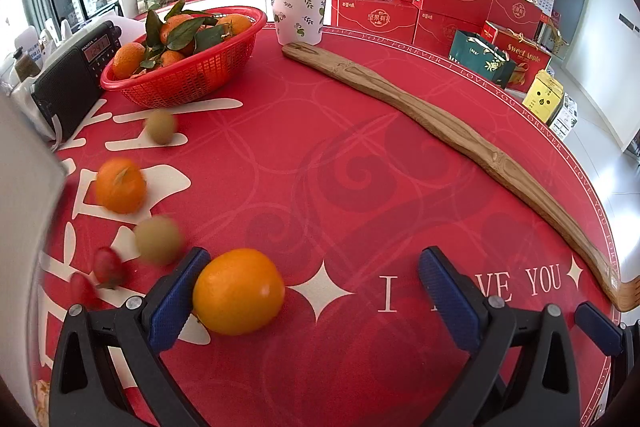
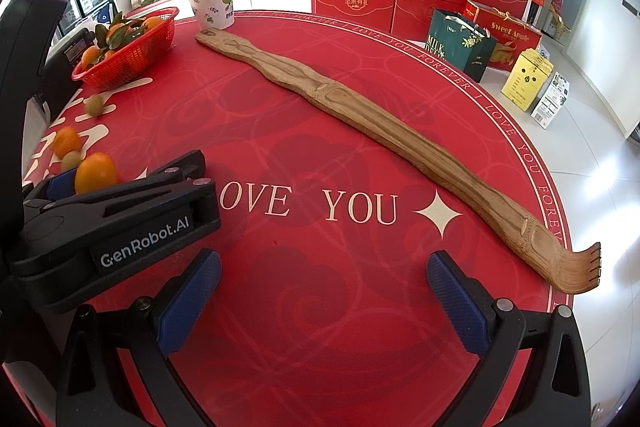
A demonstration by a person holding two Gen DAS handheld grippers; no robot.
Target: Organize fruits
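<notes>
Blue-padded, my left claw (image 1: 312, 291) is spread wide over the red tablecloth (image 1: 340, 155), and a big orange (image 1: 239, 291) sits just inside its left pad, touching or nearly touching it; the other pad is well apart from the fruit. Nothing is clamped. Just beyond that pad lie a kiwi (image 1: 159, 239) and two small red fruits (image 1: 107, 265), blurred. Farther out along the same side are a smaller orange (image 1: 121, 185) and another kiwi (image 1: 160, 126), then the red basket (image 1: 188, 83) heaped with leafy tangerines (image 1: 176, 31), beside a black radio (image 1: 76, 75). A paper cup (image 1: 298, 10) stands behind the basket's right end.

My right claw (image 2: 320, 299) is also wide, with only bare cloth between its pads. A long wooden back scratcher (image 2: 360, 119) runs diagonally across the table ahead of it, from near the cup to the table's near right edge.
</notes>
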